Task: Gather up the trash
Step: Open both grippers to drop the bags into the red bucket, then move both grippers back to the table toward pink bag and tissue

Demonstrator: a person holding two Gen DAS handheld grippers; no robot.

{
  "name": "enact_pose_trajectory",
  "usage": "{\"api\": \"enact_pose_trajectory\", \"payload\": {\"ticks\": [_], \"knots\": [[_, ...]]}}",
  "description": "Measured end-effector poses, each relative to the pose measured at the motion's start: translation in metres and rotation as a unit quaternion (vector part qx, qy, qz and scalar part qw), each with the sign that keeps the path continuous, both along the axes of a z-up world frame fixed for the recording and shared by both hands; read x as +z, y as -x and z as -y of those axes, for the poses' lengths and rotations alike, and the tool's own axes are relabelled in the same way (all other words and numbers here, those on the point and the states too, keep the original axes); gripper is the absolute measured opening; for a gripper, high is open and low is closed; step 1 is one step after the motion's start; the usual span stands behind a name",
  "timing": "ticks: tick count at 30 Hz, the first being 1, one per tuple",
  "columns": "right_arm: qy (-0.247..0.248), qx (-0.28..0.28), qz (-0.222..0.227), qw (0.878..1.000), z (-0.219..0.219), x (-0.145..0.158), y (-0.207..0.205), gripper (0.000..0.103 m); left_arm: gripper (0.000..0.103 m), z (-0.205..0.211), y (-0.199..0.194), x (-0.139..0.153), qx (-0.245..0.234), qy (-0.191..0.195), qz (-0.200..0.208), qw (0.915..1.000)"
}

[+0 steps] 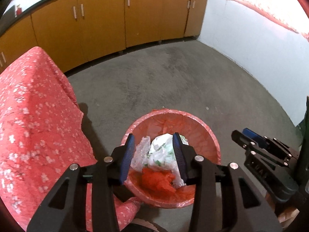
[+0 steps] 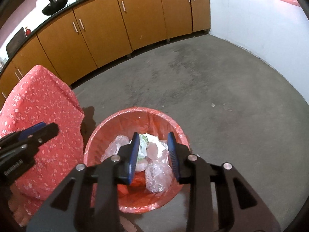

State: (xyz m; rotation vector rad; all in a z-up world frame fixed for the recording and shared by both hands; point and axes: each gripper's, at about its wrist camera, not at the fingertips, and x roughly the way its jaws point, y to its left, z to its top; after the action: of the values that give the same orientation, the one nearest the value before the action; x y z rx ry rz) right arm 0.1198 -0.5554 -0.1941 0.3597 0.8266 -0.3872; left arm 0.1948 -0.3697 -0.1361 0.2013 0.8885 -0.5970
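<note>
A round red bin [image 1: 202, 135] [image 2: 108, 123] with a red liner stands on the grey floor. In it lie a white plastic bag with green print [image 1: 160, 150] [image 2: 143, 145], crumpled clear plastic wrap [image 1: 140, 154] [image 2: 158, 176] and a scrunched red bag [image 1: 156, 179]. My left gripper [image 1: 154, 137] hangs open over the bin; the white bag shows between its blue pads, lying loose in the bin. My right gripper [image 2: 153, 135] is open above the bin too, with clear wrap below it. Each gripper shows at the edge of the other's view: right [image 1: 249, 137], left [image 2: 46, 129].
A piece of furniture draped in red floral cloth [image 1: 29, 116] [image 2: 42, 96] stands right against the bin's left side. Orange cabinets [image 1: 96, 19] under a dark counter run along the back. A white wall [image 1: 241, 38] closes the right. Bare grey floor [image 2: 212, 96] lies beyond the bin.
</note>
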Motion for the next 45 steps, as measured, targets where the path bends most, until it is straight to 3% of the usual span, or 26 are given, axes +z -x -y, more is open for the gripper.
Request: {"api": "enact_pose_trajectory", "payload": {"ticks": [9,16,19,25,31,34,39,45], "knots": [[0.016,0.029,0.021,0.999,-0.024,0.036,-0.014,0.032,0.044,-0.071,-0.006,0.046,0.066,0.044,0.027,0.9965],[0.023,0.109,0.067,0.992,-0.097,0.091,-0.054,0.032,0.046,-0.173,-0.011,0.076,0.142,0.049,0.085,0.9850],[0.023,0.157,0.088,0.983,-0.147,0.116,-0.081,0.032,0.049,-0.232,-0.013,0.083,0.192,0.031,0.117,0.9740],[0.004,0.253,0.110,0.961,-0.260,0.150,-0.135,0.034,0.058,-0.362,-0.018,0.093,0.307,-0.004,0.157,0.9386],[-0.001,0.332,0.123,0.935,-0.389,0.169,-0.191,0.038,0.060,-0.457,-0.024,0.096,0.395,0.009,0.158,0.9051],[-0.009,0.353,0.126,0.927,-0.437,0.171,-0.215,0.043,0.061,-0.485,-0.028,0.096,0.418,0.017,0.165,0.8931],[-0.041,0.382,0.119,0.916,-0.502,0.164,-0.239,0.045,0.062,-0.511,-0.029,0.095,0.437,0.022,0.170,0.8827],[-0.011,0.428,0.115,0.896,-0.572,0.155,-0.243,0.048,0.062,-0.548,-0.020,0.092,0.464,0.036,0.171,0.8683]]}}
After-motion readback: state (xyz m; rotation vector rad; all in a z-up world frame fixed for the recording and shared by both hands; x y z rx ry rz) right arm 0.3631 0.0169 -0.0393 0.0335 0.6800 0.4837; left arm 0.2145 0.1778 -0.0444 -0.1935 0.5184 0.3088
